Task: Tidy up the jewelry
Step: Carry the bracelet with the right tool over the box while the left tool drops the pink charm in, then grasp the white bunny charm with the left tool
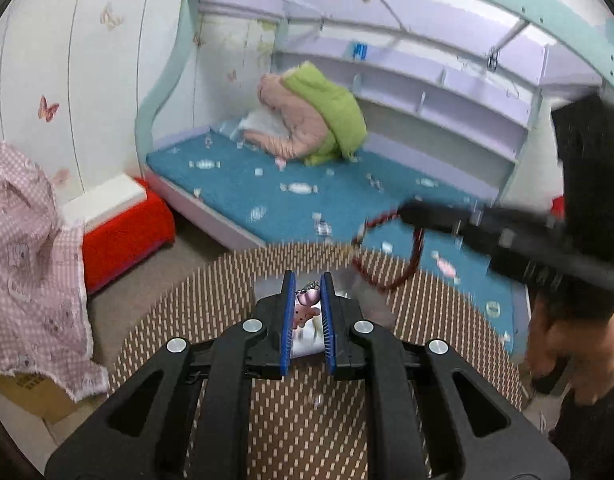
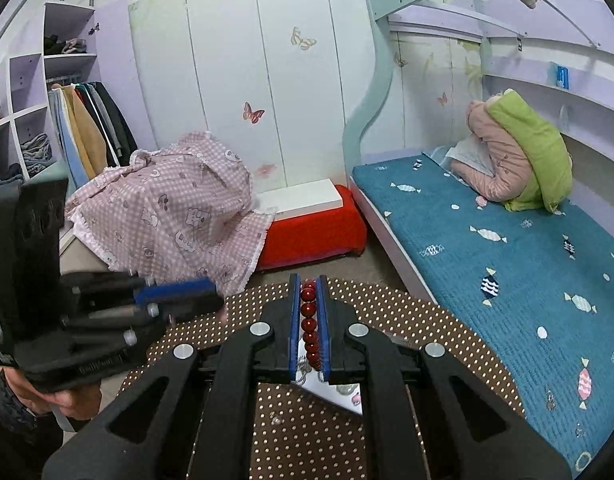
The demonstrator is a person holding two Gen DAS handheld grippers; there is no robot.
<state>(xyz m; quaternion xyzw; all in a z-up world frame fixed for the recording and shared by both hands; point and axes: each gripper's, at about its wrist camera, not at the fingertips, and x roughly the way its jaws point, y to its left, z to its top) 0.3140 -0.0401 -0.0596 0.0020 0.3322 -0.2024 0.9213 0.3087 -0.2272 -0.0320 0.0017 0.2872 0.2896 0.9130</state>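
Observation:
In the left wrist view my left gripper (image 1: 307,278) is shut on a small pink charm (image 1: 305,312) with a short metal chain, held above the round brown dotted table mat (image 1: 211,300). My right gripper (image 1: 405,212) reaches in from the right, blurred, with a red bead bracelet (image 1: 381,285) hanging from it in a loop. In the right wrist view my right gripper (image 2: 308,280) is shut on that bracelet (image 2: 309,324), its beads in a row between the blue pads. My left gripper (image 2: 215,296) sits to the left. A white tray (image 2: 335,394) with small pieces lies under the fingers.
Beyond the table, to the right, is a bed with a blue cover (image 2: 507,264), with pink and green bedding (image 2: 519,160) piled on it. A red stool (image 2: 311,236) with a white box and a pink checked cloth (image 2: 175,216) stand to the left. A hand (image 1: 567,344) holds the right gripper.

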